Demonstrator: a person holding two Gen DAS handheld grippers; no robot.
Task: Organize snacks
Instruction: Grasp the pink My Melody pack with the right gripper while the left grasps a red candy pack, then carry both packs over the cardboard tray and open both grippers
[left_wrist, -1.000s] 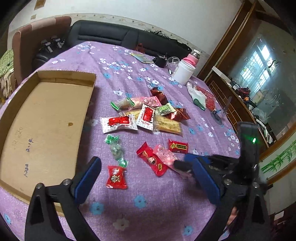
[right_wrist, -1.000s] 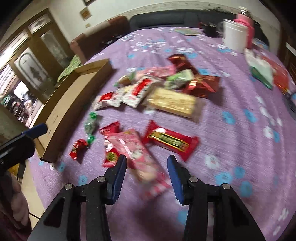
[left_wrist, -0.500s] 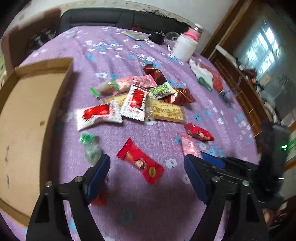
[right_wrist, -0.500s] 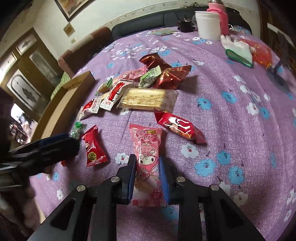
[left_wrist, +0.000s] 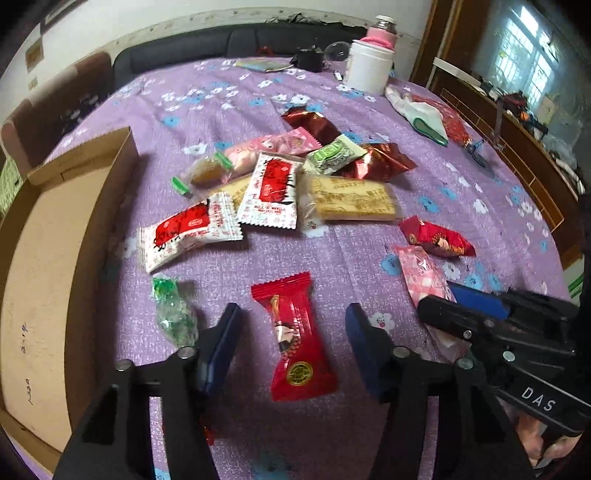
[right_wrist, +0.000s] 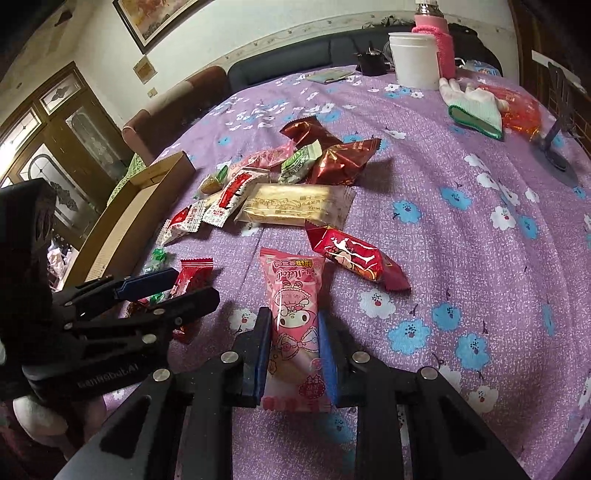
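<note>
My right gripper (right_wrist: 293, 349) is pinching the pink snack packet (right_wrist: 295, 314) from both sides, its blue pads pressed against the wrapper, with the packet lying lengthwise on the purple flowered tablecloth (right_wrist: 461, 229). My left gripper (left_wrist: 291, 347) is spread wide, its 2 fingers straddling the red candy packet (left_wrist: 293, 341) without touching it; that packet lies flat between them.

Just left of my left gripper sits a green twist-wrapped candy (left_wrist: 171, 314), close to the left finger. Beyond it the open cardboard box (left_wrist: 48, 258) lies along the table's left edge, its near wall standing between the candies and the box floor. In the right wrist view the left gripper crosses in front of the red candy and partly hides it.

Right beside the pink packet, on its far right, is a dark red wrapped snack (right_wrist: 354, 254), near but not touching. Farther back is the main heap: a long beige biscuit packet (right_wrist: 295, 208), 2 white-and-red sachets (left_wrist: 273, 190) overlapping each other, a green-and-white packet (right_wrist: 299, 160), another pink packet (left_wrist: 273, 146), and 2 shiny maroon foil packets (right_wrist: 343, 160).

At the far end of the table stand a white tub (right_wrist: 415, 61) and a bottle in a pink sleeve (right_wrist: 437, 44), with a white glove (right_wrist: 474, 105) lying over an orange-red bag (right_wrist: 519, 109).
</note>
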